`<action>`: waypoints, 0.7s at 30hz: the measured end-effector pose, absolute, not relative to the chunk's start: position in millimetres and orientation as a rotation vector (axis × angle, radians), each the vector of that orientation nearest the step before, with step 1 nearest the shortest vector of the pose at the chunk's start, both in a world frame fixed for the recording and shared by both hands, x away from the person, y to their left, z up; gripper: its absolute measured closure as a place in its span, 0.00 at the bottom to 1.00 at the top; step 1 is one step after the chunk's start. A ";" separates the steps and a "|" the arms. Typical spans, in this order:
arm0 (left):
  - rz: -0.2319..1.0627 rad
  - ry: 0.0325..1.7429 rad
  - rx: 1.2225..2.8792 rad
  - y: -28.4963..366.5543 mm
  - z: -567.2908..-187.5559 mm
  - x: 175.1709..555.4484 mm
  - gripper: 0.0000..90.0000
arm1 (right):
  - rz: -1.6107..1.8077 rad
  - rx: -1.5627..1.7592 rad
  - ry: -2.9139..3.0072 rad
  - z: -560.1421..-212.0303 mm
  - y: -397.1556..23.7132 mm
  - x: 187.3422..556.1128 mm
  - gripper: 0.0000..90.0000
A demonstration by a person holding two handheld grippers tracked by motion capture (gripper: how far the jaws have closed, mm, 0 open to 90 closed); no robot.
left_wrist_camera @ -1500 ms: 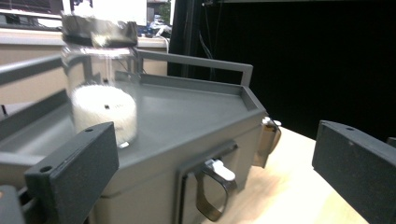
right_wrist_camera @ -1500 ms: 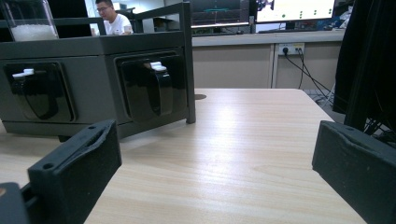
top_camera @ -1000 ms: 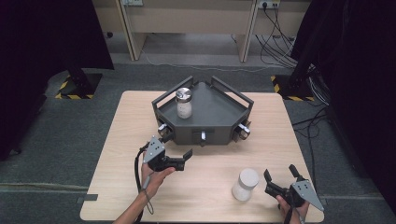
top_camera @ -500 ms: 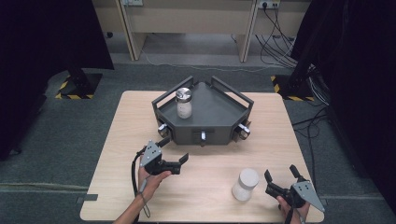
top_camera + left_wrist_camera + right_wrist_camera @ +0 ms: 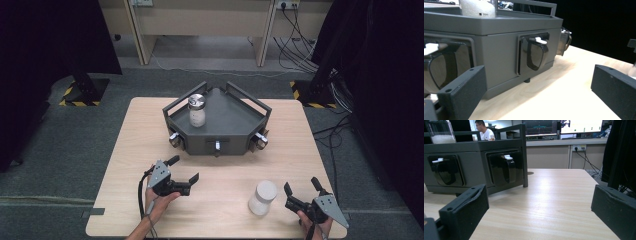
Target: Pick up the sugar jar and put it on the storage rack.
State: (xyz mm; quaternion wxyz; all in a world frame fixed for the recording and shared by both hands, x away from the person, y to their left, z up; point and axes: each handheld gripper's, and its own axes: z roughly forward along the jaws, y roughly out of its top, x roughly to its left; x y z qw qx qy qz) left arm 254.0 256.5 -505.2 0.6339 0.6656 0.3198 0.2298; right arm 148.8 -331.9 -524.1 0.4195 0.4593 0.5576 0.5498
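Observation:
A dark grey tray stand (image 5: 225,132) sits at the table's far middle, with a glass jar (image 5: 196,110) of white grains and a metal lid on its left part. A white jar (image 5: 263,197) stands on the table near the front right. My left gripper (image 5: 185,168) is open, empty, and points at the stand's front from the front left. In the left gripper view the stand's wall (image 5: 499,50) and a dark clip holder (image 5: 534,53) are close ahead. My right gripper (image 5: 301,185) is open and empty, just right of the white jar. The stand (image 5: 474,162) is ahead-left in the right gripper view.
The wooden table (image 5: 140,130) has bare room on both sides of the stand. Small holders stick out of the stand's corners (image 5: 260,141). Desks, cables and a seated person (image 5: 484,131) lie beyond the far edge.
My left gripper has drawn back a little toward the table's front edge. The right gripper and both jars have stayed put.

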 end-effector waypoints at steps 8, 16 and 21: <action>0.532 0.733 1.509 262.9 -512.0 243.0 0.00 | 1.380 1.150 1.398 -524.2 -331.9 148.4 0.02; 0.534 0.721 1.521 260.4 -513.3 242.9 0.00 | 1.380 1.144 1.403 -524.5 -331.8 148.5 0.02; 0.532 0.720 1.523 260.3 -514.4 242.1 0.00 | 1.381 1.140 1.407 -524.1 -330.9 148.0 0.02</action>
